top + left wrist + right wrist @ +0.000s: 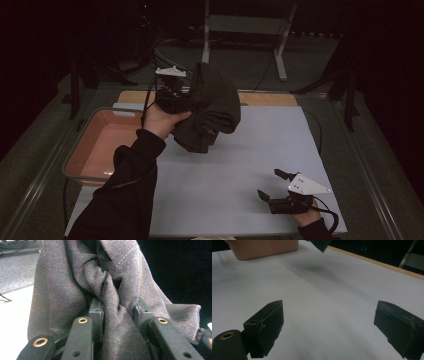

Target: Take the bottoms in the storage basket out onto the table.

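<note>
Two tongs – left (118, 312) pinching grey cloth (212, 107), right (329, 326) agape

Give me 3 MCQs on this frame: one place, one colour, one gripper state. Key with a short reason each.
1. Where is the dark cloth?
A. lying in the tub
B. lifted above the table, in the left gripper
C. flat on the white mat

2. What colour is the tub at the table's left?
A. pink
B. blue
C. green

3. How is the right gripper?
A. shut on the cloth
B. shut on the tub rim
C. open, holding nothing

Key: B, the high view shows the cloth hanging clear of the white mat, bunched between the left jaws; A, its walls and floor read pink; C, its jaws stand wide apart over bare mat.
</note>
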`<action>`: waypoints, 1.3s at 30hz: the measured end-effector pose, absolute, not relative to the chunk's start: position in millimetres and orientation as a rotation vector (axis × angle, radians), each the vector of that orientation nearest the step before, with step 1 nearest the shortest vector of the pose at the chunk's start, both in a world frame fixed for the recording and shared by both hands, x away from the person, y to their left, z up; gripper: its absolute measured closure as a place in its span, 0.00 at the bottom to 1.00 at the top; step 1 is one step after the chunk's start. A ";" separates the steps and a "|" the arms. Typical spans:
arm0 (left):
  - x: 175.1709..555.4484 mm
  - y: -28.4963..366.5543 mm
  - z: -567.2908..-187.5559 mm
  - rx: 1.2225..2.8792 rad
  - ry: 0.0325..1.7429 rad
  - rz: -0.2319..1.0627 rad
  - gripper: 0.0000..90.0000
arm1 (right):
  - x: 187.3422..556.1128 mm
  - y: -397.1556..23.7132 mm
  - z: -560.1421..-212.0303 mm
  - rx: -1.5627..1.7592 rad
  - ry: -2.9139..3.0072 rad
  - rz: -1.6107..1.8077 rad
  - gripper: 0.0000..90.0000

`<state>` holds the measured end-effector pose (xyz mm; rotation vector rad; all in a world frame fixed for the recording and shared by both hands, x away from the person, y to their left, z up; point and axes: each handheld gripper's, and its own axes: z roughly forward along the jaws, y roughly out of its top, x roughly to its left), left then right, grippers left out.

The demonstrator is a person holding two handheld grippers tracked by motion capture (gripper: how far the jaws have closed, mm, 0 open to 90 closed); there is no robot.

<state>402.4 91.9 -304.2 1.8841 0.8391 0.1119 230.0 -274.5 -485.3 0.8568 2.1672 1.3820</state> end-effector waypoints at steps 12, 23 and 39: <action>418.2 54.1 -335.8 1.943 0.853 0.075 0.76 | 230.1 -276.0 -484.7 0.857 2.161 1.383 0.10; 431.1 28.9 -376.1 1.983 0.893 0.025 0.75 | 230.5 -275.4 -486.0 0.862 2.161 1.373 0.10; 441.5 -12.9 -424.2 2.045 0.918 0.032 0.74 | 230.3 -276.4 -485.2 0.855 2.152 1.379 0.10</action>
